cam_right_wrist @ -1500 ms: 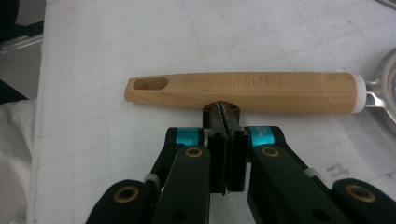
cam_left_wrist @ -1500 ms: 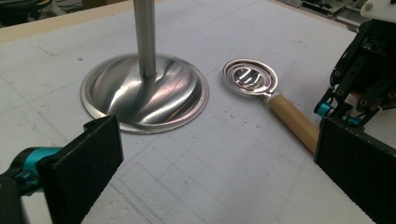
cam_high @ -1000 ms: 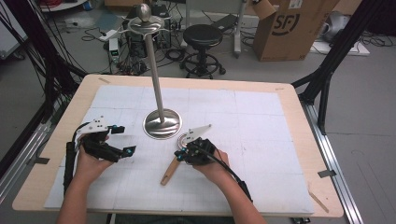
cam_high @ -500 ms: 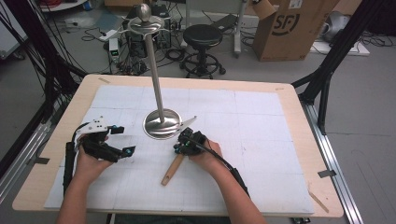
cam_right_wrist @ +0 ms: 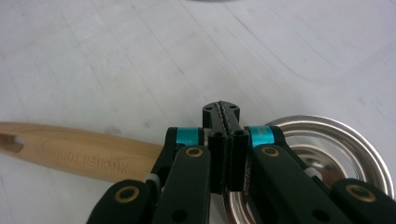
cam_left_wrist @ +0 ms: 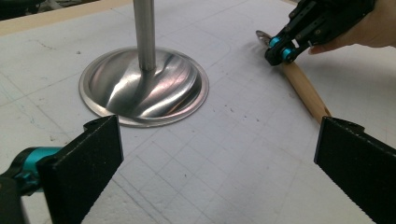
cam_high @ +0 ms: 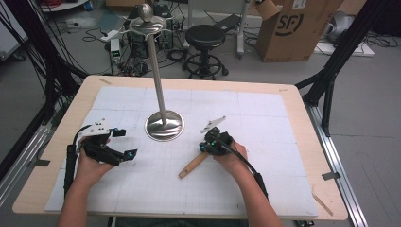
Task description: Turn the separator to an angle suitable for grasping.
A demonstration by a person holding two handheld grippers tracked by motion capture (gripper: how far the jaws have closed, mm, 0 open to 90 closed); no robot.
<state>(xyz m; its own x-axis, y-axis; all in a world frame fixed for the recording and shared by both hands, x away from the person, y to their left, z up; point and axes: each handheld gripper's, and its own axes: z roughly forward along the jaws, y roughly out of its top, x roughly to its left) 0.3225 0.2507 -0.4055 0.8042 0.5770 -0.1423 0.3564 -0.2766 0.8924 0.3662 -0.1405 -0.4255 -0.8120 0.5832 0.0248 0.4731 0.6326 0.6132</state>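
Note:
A utensil with a light wooden handle (cam_high: pixel 193 165) and a round metal ring head (cam_right_wrist: pixel 327 149) lies on the white mat. My right gripper (cam_high: pixel 205 145) is shut at the neck where handle (cam_right_wrist: pixel 84 149) meets ring, its jaws pressed together over that joint. From the left gripper view, the right gripper (cam_left_wrist: pixel 279 49) sits at the top of the handle (cam_left_wrist: pixel 303 86). My left gripper (cam_high: pixel 125 143) rests at the left of the mat, open and with nothing between its jaws (cam_left_wrist: pixel 219 154), facing the steel stand's base (cam_left_wrist: pixel 144 88).
A tall steel stand with a round base (cam_high: pixel 164 125) and a ball-topped hanger (cam_high: pixel 148 19) rises from the middle of the mat (cam_high: pixel 265 118). The wooden table edge (cam_high: pixel 302 142) frames the mat. A stool (cam_high: pixel 204 35) and a cardboard box (cam_high: pixel 295 26) stand on the floor behind.
My right gripper first shifted left, then swung right, and the wooden-handled utensil moved right with it. The left hand stayed put.

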